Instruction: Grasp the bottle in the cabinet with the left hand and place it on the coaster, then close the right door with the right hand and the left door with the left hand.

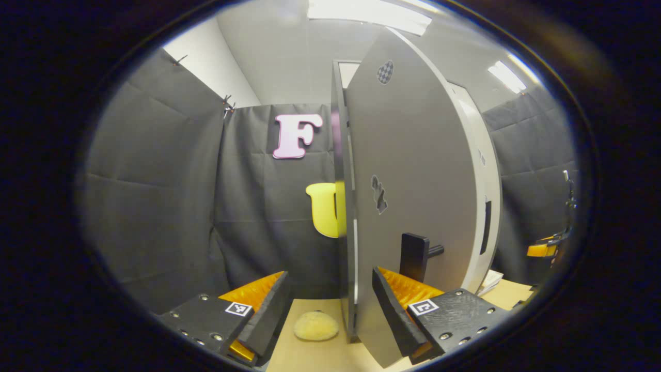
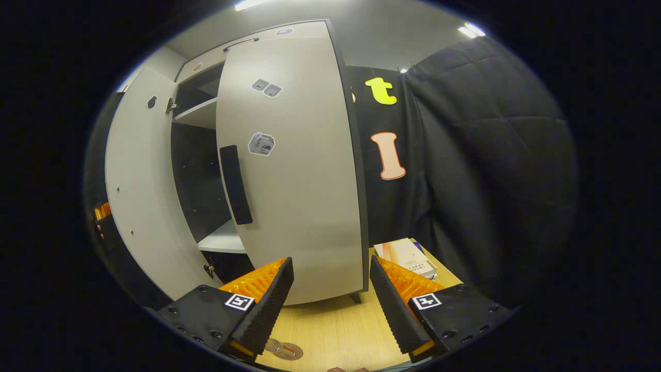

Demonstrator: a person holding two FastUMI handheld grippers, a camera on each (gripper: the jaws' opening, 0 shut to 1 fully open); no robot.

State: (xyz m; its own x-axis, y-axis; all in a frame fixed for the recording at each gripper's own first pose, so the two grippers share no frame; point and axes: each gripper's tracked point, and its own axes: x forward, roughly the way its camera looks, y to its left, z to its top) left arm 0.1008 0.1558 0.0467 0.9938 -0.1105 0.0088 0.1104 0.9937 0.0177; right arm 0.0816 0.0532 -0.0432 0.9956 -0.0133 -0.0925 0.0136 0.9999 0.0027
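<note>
In the left gripper view my left gripper point(image 1: 330, 315) is open, right up against the grey left door point(image 1: 413, 170). The door's near edge rises between the fingers; its black handle point(image 1: 415, 256) sits just above the right finger. Whether a finger touches the door I cannot tell. Beyond it is the right door point(image 1: 485, 206). In the right gripper view my right gripper point(image 2: 330, 310) is open and holds nothing, in front of the right door point(image 2: 294, 181) with its black handle point(image 2: 236, 184). The left door point(image 2: 139, 196) stands open. A small round disc point(image 2: 284, 350), perhaps the coaster, lies on the table.
A pale yellow fluffy pad point(image 1: 316, 326) lies on the wooden table by the left door's foot. A flat box point(image 2: 408, 258) lies on the table point(image 2: 335, 320) to the right of the cabinet. White shelves point(image 2: 222, 240) are visible inside the cabinet. Black cloth walls stand close behind.
</note>
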